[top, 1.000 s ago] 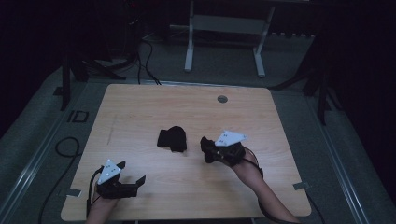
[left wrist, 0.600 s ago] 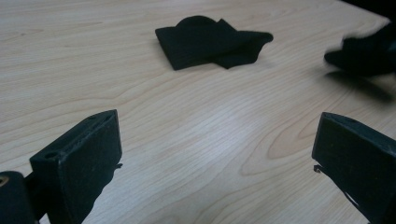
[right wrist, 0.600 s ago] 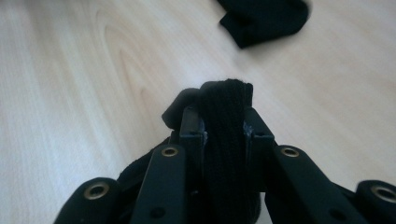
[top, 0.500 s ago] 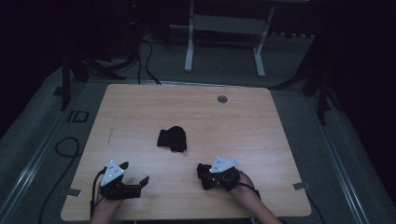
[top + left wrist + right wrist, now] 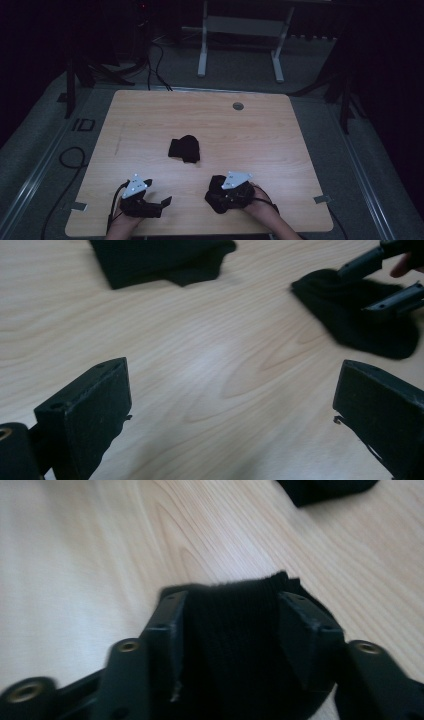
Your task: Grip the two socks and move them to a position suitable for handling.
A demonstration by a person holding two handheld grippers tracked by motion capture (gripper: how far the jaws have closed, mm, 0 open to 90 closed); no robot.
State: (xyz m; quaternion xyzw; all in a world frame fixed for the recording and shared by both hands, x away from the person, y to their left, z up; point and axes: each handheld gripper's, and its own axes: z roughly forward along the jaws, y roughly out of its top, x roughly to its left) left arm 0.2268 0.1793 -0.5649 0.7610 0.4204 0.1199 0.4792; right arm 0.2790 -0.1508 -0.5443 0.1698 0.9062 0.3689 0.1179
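Right gripper (image 5: 216, 196): jaws just opening, black cloth (image 5: 235, 630) between them, lower centre.
Left gripper (image 5: 161, 204): jaws released, lower left.

L gripper (image 5: 161, 202) fingers apart, R gripper (image 5: 214, 192) fingers opening

A black knit cloth (image 5: 232, 645) lies between the right gripper's (image 5: 232, 607) just-opening fingers (image 5: 167, 625) on the wooden table (image 5: 75, 555).

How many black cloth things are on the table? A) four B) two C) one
B, since one black cloth lies in the middle of the table and a second black cloth sits between the jaws of the right gripper near the front edge.
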